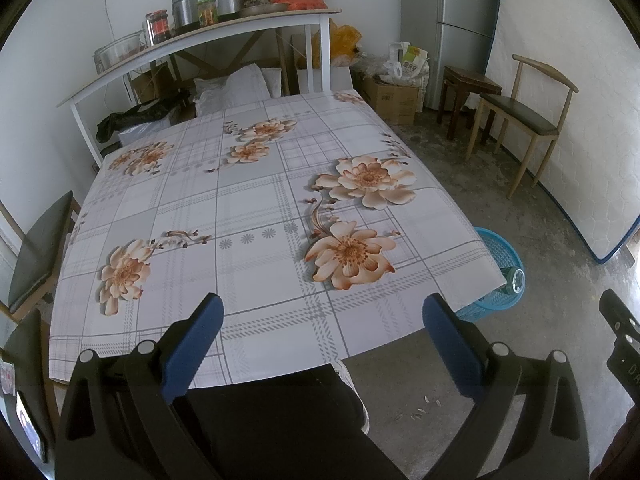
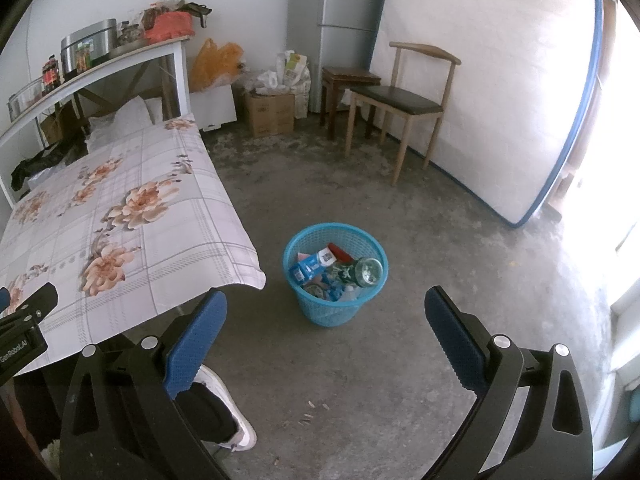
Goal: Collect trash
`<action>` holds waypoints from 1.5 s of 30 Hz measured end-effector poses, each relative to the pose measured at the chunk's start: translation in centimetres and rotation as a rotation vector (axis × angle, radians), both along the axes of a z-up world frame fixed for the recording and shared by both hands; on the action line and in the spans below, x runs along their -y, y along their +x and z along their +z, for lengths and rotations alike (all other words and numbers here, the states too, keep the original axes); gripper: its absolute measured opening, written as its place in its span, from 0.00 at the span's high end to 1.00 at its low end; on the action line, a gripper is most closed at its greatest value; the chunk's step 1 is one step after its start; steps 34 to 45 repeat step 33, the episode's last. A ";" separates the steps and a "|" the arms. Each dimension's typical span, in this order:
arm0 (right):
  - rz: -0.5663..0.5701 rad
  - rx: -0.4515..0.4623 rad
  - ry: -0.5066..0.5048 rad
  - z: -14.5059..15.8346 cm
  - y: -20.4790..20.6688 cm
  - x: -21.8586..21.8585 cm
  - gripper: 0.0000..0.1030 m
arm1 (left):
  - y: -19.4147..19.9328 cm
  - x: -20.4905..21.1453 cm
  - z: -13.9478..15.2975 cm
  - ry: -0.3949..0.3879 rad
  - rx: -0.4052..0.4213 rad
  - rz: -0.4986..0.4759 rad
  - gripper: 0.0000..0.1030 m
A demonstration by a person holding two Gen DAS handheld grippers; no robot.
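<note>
A blue mesh wastebasket (image 2: 320, 312) stands on the concrete floor beside the table's near right corner; it holds blue wrappers, a red packet and a green bottle (image 2: 366, 270). In the left wrist view its rim (image 1: 500, 240) peeks out past the table edge. My left gripper (image 1: 322, 314) is open and empty above the near edge of the floral tablecloth (image 1: 248, 200). My right gripper (image 2: 326, 308) is open and empty, raised above the floor with the basket just ahead of it.
A wooden chair (image 2: 400, 96) and a dark stool (image 2: 348, 76) stand by the mattress (image 2: 480, 80) leaning on the right wall. Cardboard boxes and bags (image 2: 272, 108) sit by the fridge. A white shelf (image 1: 200, 36) with jars stands behind the table. Another chair (image 1: 40, 248) is at the table's left.
</note>
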State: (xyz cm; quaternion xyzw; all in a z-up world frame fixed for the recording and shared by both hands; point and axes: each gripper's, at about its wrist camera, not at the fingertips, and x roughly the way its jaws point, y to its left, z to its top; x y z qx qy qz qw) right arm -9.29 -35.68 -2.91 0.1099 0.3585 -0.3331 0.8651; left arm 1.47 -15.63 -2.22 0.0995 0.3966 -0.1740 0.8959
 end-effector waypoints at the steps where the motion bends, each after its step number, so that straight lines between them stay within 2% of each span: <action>1: 0.000 0.001 0.000 0.0 0.0 0.0 0.07 | 0.0 0.0 0.0 -0.001 0.000 0.000 0.05; 45: 0.001 0.001 0.001 0.0 0.3 0.0 0.07 | 0.0 -0.6 -0.4 -0.002 -0.020 -0.002 0.05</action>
